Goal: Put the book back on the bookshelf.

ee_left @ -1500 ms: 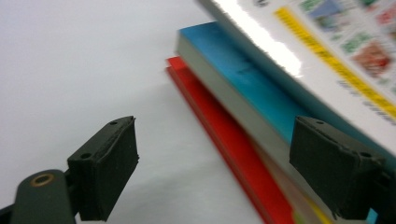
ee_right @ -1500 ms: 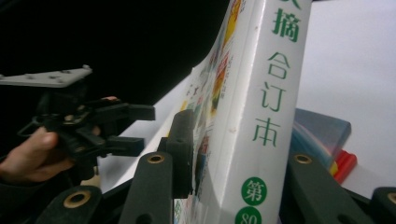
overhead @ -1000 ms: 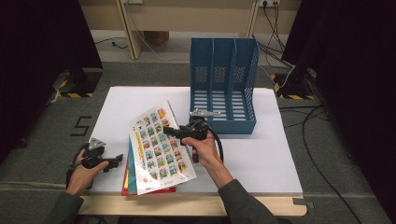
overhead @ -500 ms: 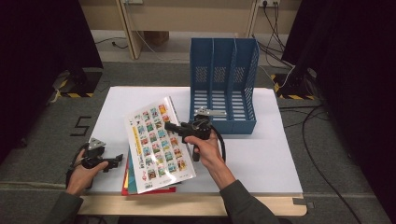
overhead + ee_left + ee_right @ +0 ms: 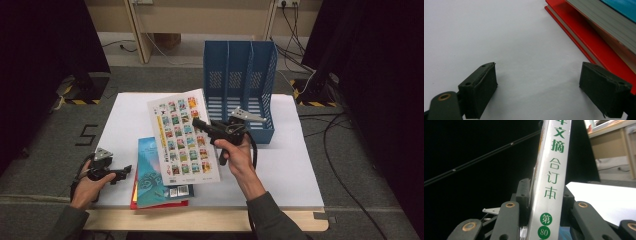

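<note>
My right gripper (image 5: 200, 125) is shut on the spine edge of a white book (image 5: 182, 137) whose cover shows rows of small colourful pictures. The book hangs tilted above the table, lifted off a stack. In the right gripper view its white spine (image 5: 550, 182) with green characters stands clamped between the two jaws. A teal book (image 5: 152, 177) lies on a red book (image 5: 135, 197) near the table's front edge. My left gripper (image 5: 127, 172) rests open on the white table left of that stack, and the red book's edge (image 5: 584, 42) runs past its right jaw.
A blue three-slot file holder (image 5: 240, 87) stands upright at the back of the white table (image 5: 295, 165), just behind my right hand. Cables and dark stands sit on the floor around the table.
My right gripper has raised the white book off the stack and tipped it more upright, drifting toward the file holder. The left gripper has stayed where it was.
</note>
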`<move>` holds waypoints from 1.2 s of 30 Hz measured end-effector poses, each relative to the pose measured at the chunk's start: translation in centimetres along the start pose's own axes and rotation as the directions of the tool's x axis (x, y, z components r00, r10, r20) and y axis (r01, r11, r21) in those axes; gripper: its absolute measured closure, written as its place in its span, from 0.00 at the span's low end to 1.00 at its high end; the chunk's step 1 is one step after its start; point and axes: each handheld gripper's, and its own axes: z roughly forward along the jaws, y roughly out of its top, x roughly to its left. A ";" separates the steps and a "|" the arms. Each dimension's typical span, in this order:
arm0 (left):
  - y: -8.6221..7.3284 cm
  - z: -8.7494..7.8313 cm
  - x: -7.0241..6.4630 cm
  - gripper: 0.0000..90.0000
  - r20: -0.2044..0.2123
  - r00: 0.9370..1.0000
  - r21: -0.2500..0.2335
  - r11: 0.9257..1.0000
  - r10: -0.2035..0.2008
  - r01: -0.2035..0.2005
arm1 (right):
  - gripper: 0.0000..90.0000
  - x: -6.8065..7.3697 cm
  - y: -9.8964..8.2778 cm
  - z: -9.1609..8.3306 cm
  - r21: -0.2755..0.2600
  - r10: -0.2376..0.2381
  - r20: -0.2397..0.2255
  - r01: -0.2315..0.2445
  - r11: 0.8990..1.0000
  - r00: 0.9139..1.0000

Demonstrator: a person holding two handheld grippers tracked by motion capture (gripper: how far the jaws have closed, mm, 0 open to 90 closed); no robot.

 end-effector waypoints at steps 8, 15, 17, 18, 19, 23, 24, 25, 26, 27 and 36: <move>0.0 0.0 0.0 0.15 0.001 1.000 0.000 1.000 0.001 -0.001 | 0.78 -0.2 0.8 -2.6 -0.056 -0.011 0.023 0.012 0.998 1.000; 0.0 0.0 0.0 0.15 0.002 1.000 0.000 1.000 0.001 -0.001 | 0.78 -0.2 1.1 -4.1 -0.102 0.012 0.042 -0.007 0.995 0.999; 0.0 0.0 0.0 0.15 0.001 1.000 0.000 1.000 0.002 -0.002 | 0.78 -0.5 1.1 -4.5 -0.117 0.011 0.048 -0.005 0.993 0.999; 0.0 0.0 0.0 0.15 0.001 1.000 0.000 1.000 0.002 -0.002 | 0.78 -0.5 1.1 -4.7 -0.118 0.005 0.053 0.002 0.993 0.999; 0.0 0.0 0.0 0.15 0.002 1.000 0.000 1.000 0.002 -0.002 | 0.78 -0.5 1.1 -4.9 -0.120 -0.005 0.065 0.013 0.993 0.998; 0.0 0.0 0.0 0.15 0.003 1.000 -0.001 1.000 0.003 -0.003 | 0.78 -0.8 1.4 -6.0 -0.143 0.014 0.078 -0.003 0.990 0.997; 0.0 0.1 0.0 0.15 0.003 1.000 -0.001 1.000 0.003 -0.003 | 0.78 -0.8 1.5 -6.3 -0.147 0.008 0.086 0.005 0.989 0.996; 0.0 0.1 0.0 0.15 0.003 1.000 -0.001 1.000 0.002 -0.002 | 0.78 -0.8 1.7 -6.6 -0.143 -0.017 0.105 0.032 0.989 0.994; 0.0 0.1 0.0 0.15 0.003 1.000 -0.002 1.000 0.001 -0.001 | 0.78 -0.7 1.7 -6.8 -0.137 -0.024 0.119 0.041 0.990 0.993; 0.0 0.1 0.0 0.14 0.003 1.000 -0.002 1.000 0.001 -0.001 | 0.78 -0.8 1.8 -7.1 -0.140 -0.025 0.125 0.042 0.989 0.992; 0.0 0.1 -0.1 0.14 0.006 1.000 -0.003 1.000 0.004 -0.004 | 0.78 -1.1 1.0 -9.2 -0.096 -0.130 0.203 0.152 0.984 0.971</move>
